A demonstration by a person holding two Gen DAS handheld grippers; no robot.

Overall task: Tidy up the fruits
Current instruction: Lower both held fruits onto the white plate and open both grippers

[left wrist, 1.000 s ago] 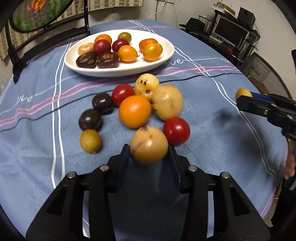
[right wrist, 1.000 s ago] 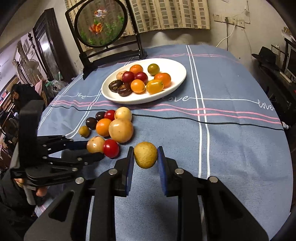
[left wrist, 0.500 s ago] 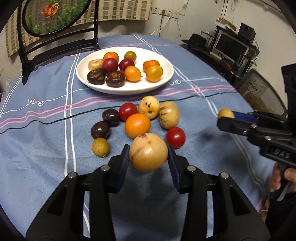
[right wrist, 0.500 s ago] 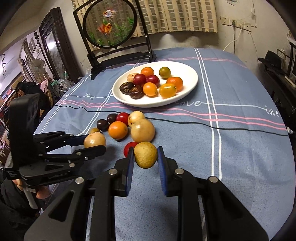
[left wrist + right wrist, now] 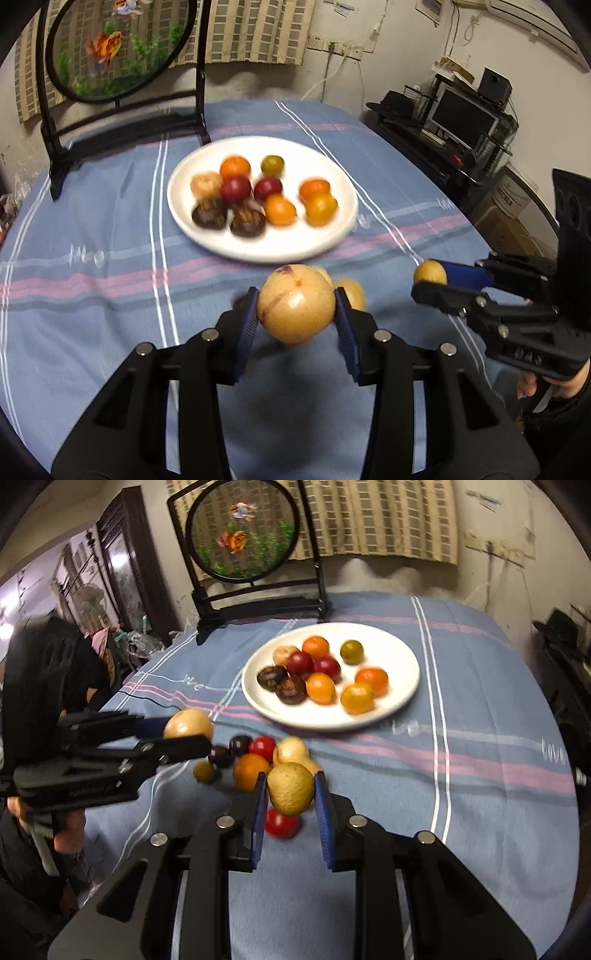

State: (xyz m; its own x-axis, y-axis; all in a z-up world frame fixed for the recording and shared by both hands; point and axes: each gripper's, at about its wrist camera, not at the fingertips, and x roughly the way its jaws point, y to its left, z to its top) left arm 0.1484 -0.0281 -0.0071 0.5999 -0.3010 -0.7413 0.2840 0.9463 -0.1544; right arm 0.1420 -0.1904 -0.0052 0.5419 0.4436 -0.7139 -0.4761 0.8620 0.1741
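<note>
Tan-skinned and round, the large fruit [image 5: 295, 308] sits clamped in my left gripper [image 5: 295, 314], lifted over the blue tablecloth [image 5: 92, 295] short of the white plate [image 5: 332, 236]. Through the right wrist camera, my right gripper [image 5: 290, 797] pinches a small yellow fruit [image 5: 290, 788] above the loose pile [image 5: 258, 757].

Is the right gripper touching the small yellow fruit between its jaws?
Touching. In the right wrist view, both blue jaws of the right gripper press the small yellow fruit, held above the tablecloth.
</note>
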